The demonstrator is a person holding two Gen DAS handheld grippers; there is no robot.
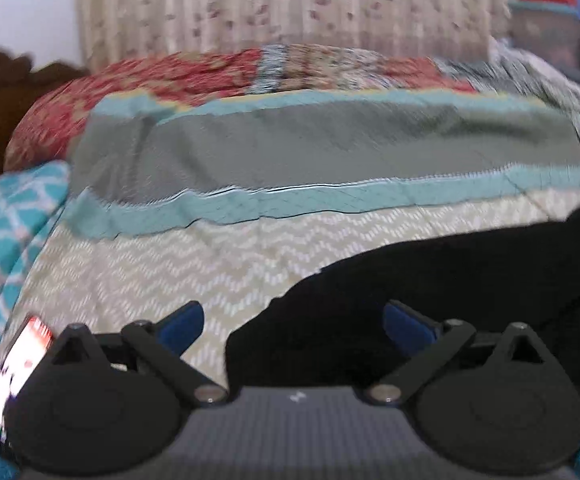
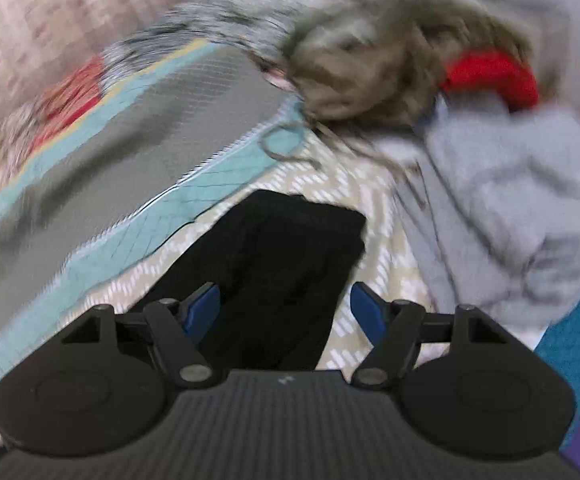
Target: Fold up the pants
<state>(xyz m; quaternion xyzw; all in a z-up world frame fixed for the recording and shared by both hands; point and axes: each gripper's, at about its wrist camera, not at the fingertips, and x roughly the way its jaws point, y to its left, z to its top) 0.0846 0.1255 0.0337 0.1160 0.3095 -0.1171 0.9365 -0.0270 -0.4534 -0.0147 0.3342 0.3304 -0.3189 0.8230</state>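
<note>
The black pants (image 1: 430, 292) lie flat on the patterned bedspread (image 1: 178, 264), stretching from the middle to the right edge of the left wrist view. My left gripper (image 1: 292, 326) is open and empty, just above the pants' near left end. In the right wrist view the pants (image 2: 286, 264) show as a dark rectangle whose far end lies ahead. My right gripper (image 2: 284, 312) is open and empty, with its blue fingertips (image 2: 364, 312) spread over the near part of the pants. Both views are blurred.
A grey and teal blanket (image 1: 310, 148) and a red quilt (image 1: 150, 80) lie further back on the bed. A phone (image 1: 14, 376) lies at the left. A grey hoodie (image 2: 502, 200), a furry brown item (image 2: 378, 52) and something red (image 2: 494, 76) lie to the right.
</note>
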